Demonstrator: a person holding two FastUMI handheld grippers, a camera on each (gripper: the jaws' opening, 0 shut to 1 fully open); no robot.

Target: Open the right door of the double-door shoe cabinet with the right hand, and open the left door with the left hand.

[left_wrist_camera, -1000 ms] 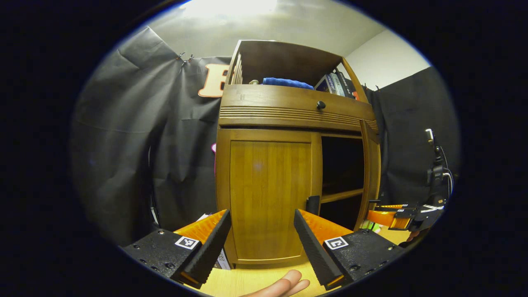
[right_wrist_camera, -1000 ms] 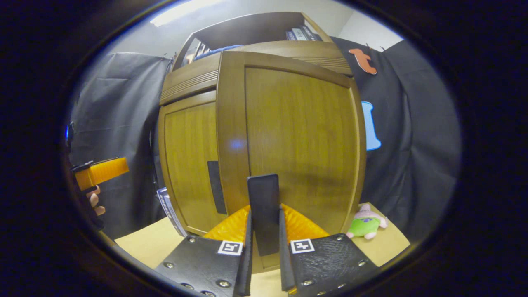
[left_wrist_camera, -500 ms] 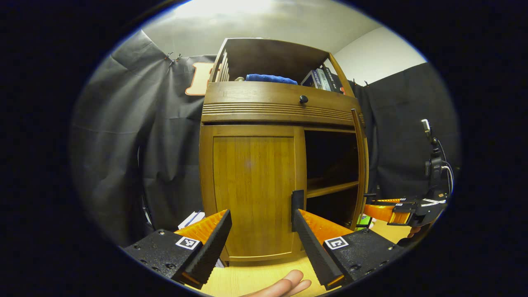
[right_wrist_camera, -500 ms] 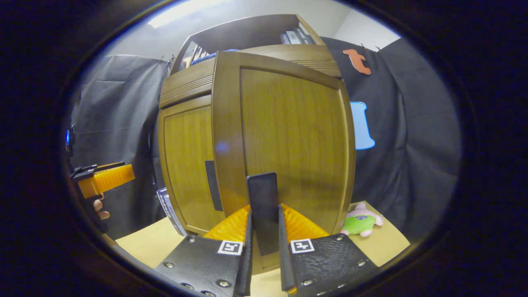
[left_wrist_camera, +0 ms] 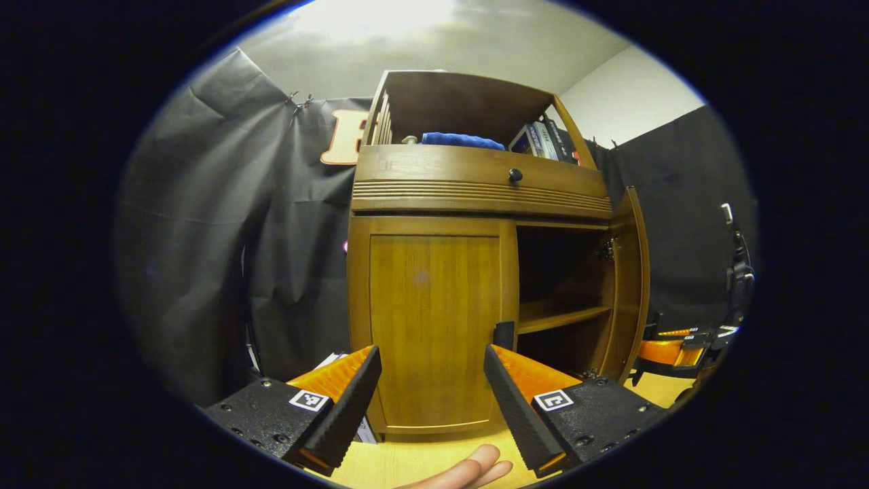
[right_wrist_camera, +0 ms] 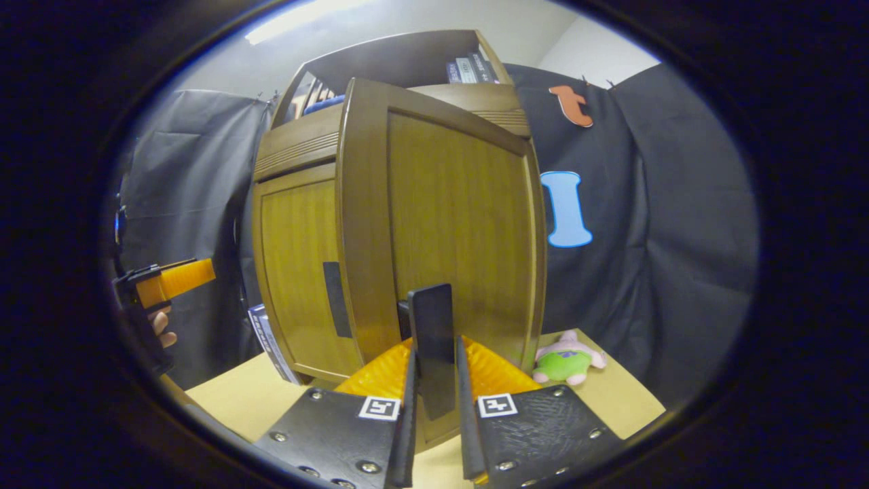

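A brown wooden shoe cabinet [left_wrist_camera: 475, 180] stands on a light table. Its left door [left_wrist_camera: 434, 319] is closed, with a dark flat handle [left_wrist_camera: 504, 334] at its right edge. My left gripper [left_wrist_camera: 428, 401] hangs open in front of that door, apart from it. The right door [left_wrist_camera: 628, 285] is swung well out, baring dark shelves [left_wrist_camera: 558, 314]. In the right gripper view that right door [right_wrist_camera: 461, 224] faces me, and my right gripper [right_wrist_camera: 434, 407] is shut on its dark handle [right_wrist_camera: 431, 339]. The left door [right_wrist_camera: 299, 258] and its handle [right_wrist_camera: 334, 299] stand further left.
A blue cloth [left_wrist_camera: 461, 140] and books [left_wrist_camera: 543, 139] sit in the cabinet's open top. A round knob [left_wrist_camera: 514, 174] marks the drawer. A green and pink plush toy [right_wrist_camera: 567, 358] lies on the table right of the cabinet. A booklet [right_wrist_camera: 266, 336] leans at the cabinet's left.
The right door has swung further open under my right gripper's hold. The left gripper stays open before the closed left door, with only small shifts of view.
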